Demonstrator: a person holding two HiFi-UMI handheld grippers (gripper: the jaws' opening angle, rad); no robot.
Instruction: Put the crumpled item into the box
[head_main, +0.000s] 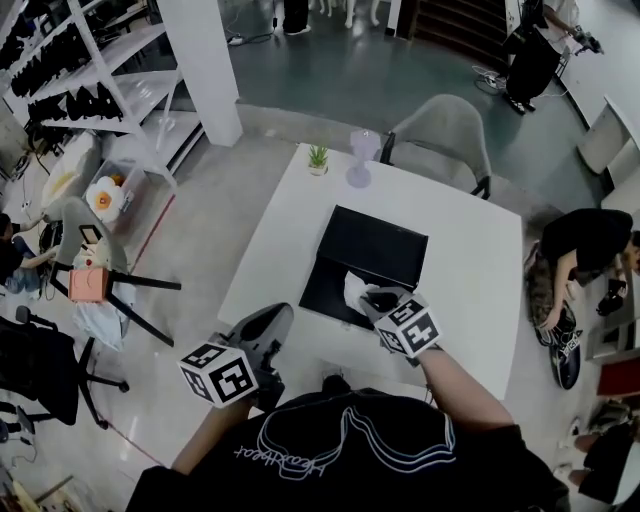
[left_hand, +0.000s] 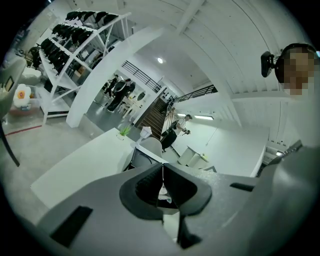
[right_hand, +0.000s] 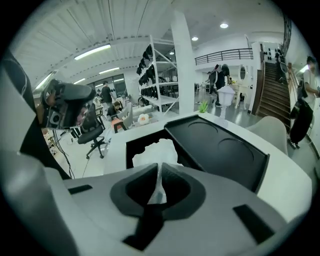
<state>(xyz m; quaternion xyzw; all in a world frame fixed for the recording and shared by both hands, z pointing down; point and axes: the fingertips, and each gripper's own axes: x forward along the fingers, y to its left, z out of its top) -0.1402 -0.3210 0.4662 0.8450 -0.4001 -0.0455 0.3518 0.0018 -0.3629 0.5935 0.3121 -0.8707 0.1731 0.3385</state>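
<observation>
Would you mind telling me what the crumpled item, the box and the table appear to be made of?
Crumpled item: probably tissue or thin paper, matte white, with soft irregular creases and ragged edges.
Box: looks like rigid black plastic, smooth with a slight sheen, with moulded round recesses in its flat half.
Table: smooth white top, laminate or painted board; I can't tell which.

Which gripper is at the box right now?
The right gripper: its jaws pinch the paper over the box. The left gripper hangs by the table's near edge, shut and empty.

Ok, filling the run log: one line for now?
right gripper shut on paper | paper in box | left gripper shut, empty
</observation>
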